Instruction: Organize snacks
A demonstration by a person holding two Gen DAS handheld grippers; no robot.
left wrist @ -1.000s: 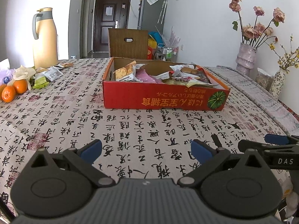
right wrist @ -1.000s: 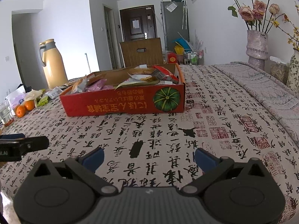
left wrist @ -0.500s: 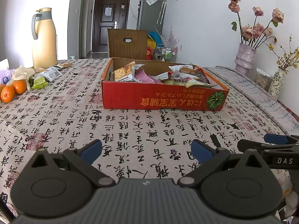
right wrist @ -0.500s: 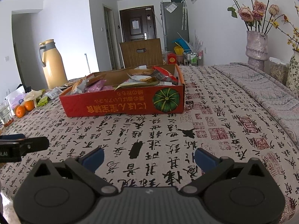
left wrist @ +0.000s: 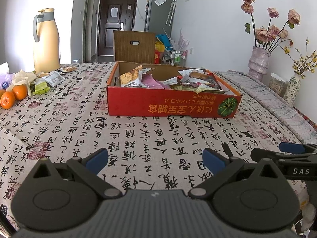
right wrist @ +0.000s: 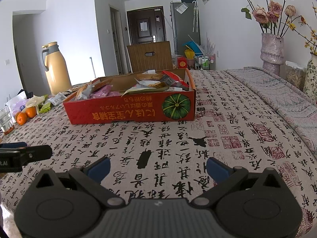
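Both tongs, left tongs (left wrist: 155,159) and right tongs (right wrist: 158,167), gape empty; snack packets (left wrist: 130,77) in the red box (left wrist: 170,106) look light, crinkly (pinch a sealed edge).

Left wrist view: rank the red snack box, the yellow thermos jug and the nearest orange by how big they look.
1. red snack box
2. yellow thermos jug, though it stands farther back
3. nearest orange

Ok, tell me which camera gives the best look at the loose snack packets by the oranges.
The left wrist view: the loose packets lie in plain sight between the thermos and the oranges. In the right wrist view the same packets are smaller, pushed to the frame edge and partly hidden behind the red box.
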